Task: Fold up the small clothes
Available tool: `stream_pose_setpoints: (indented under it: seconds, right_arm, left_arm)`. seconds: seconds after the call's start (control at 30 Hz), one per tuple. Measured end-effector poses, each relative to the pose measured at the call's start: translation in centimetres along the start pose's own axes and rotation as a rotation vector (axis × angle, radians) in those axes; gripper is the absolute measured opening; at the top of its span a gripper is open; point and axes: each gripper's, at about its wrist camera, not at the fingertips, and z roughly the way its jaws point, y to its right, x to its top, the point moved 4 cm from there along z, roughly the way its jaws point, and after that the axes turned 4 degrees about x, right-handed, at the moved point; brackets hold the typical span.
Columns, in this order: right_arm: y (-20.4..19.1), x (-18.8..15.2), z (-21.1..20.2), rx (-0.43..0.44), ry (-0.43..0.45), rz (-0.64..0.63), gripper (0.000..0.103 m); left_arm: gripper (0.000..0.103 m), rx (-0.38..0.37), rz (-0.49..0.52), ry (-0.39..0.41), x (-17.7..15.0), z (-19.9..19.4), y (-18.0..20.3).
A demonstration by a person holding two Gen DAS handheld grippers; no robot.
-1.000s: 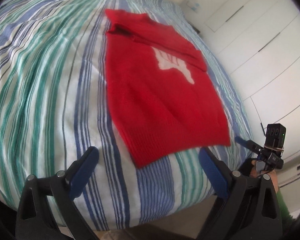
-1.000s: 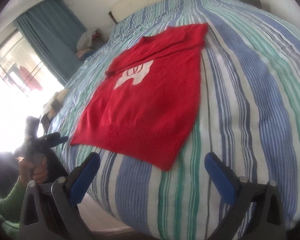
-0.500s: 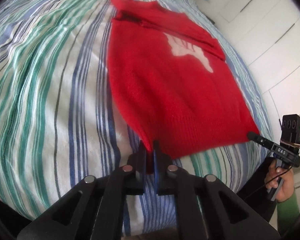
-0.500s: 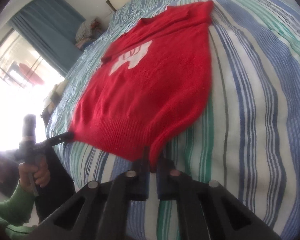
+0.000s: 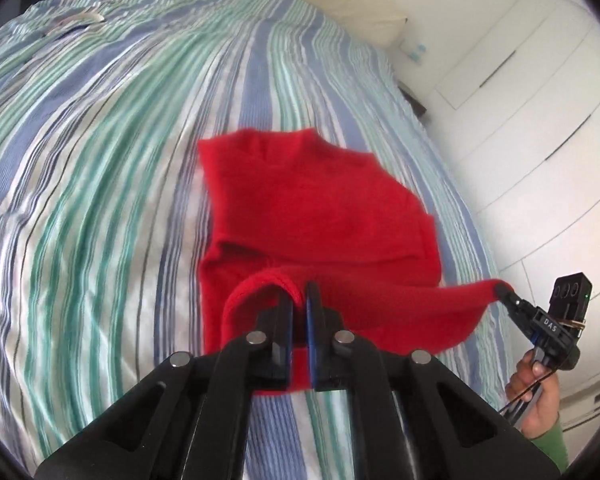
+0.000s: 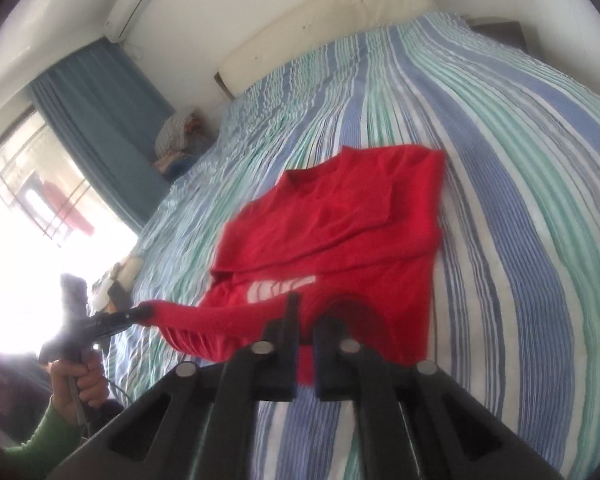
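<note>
- The red sweater [image 5: 324, 208] lies on the bed [image 5: 100, 168], which has a blue, green and white striped cover.
- The left hand-held gripper [image 5: 299, 300] is pinched tight on one bottom corner of the sweater.
- The right hand-held gripper [image 6: 306, 312] is pinched tight on the other bottom corner.
- Both corners are lifted off the bed, and the bottom edge hangs stretched between the two grippers.
- The top part of the sweater lies flat on the cover.
- A white picture [image 6: 280, 290] shows on the sweater, partly hidden under the lifted part.
- A green sleeve [image 6: 40, 436] shows on the arm behind the left gripper.
</note>
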Motion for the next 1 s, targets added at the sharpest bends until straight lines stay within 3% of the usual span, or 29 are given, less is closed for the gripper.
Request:
stream_pose_setpoints:
  seconds: [0.17,0.33,0.37,0.43,0.47,0.5,0.53,0.63,0.7,0.73,0.8,0.9,1.0]
  right_arm:
    - [3.2,8.4,6.5,-0.061,0.034,0.042,0.005]
    - [7.6,12.7,12.4,-0.112,0.027,0.100,0.005]
    - [8.6,13.2,13.5,-0.105,0.023,0.130,0.005]
    - [10.6,13.7,14.9,-0.101,0.038,0.208,0.008]
    - [11.5,13.8,15.4,-0.098,0.042,0.245,0.020]
    - [12.2,14.0,15.5,-0.109,0.052,0.273,0.041]
    - [12.5,14.3,15.2,-0.110,0.075,0.283,0.047]
    - [11.1,14.7,13.3,-0.101,0.111,0.200,0.047]
    - [8.8,14.2,12.6,-0.085,0.072,0.091,0.047]
    - [7.6,13.3,12.5,-0.052,0.037,0.046,0.047]
    - [5.9,10.8,12.4,-0.002,-0.051,-0.019,0.050]
    - [5.2,5.5,11.9,-0.095,-0.151,-0.117,0.053]
    - [5.1,0.8,9.2,-0.149,-0.149,-0.188,0.057]
  left_arm:
    - [0.003,0.081,0.011,-0.009,7.8,6.8,0.3]
    - [0.008,0.148,-0.002,-0.035,11.4,12.6,-0.5]
    - [0.015,0.183,-0.008,-0.032,12.0,13.3,-0.9]
    - [0.043,0.247,-0.029,-0.020,12.9,13.7,-1.9]
    - [0.061,0.257,-0.043,-0.003,13.2,13.4,-2.5]
    - [0.069,0.256,-0.057,0.025,13.6,12.6,-2.9]
    - [0.071,0.246,-0.067,0.052,13.6,11.7,-3.3]
    - [0.077,0.196,-0.033,0.090,12.7,9.2,-3.5]
    - [0.090,0.159,0.030,0.074,10.5,8.2,-3.1]
    - [0.092,0.157,0.069,0.051,9.2,8.0,-3.0]
    - [0.092,0.188,0.137,-0.004,6.0,7.9,-3.4]
    - [0.092,0.276,0.216,-0.033,1.0,6.3,-4.8]
    - [0.097,0.323,0.263,-0.003,-2.5,4.0,-6.3]
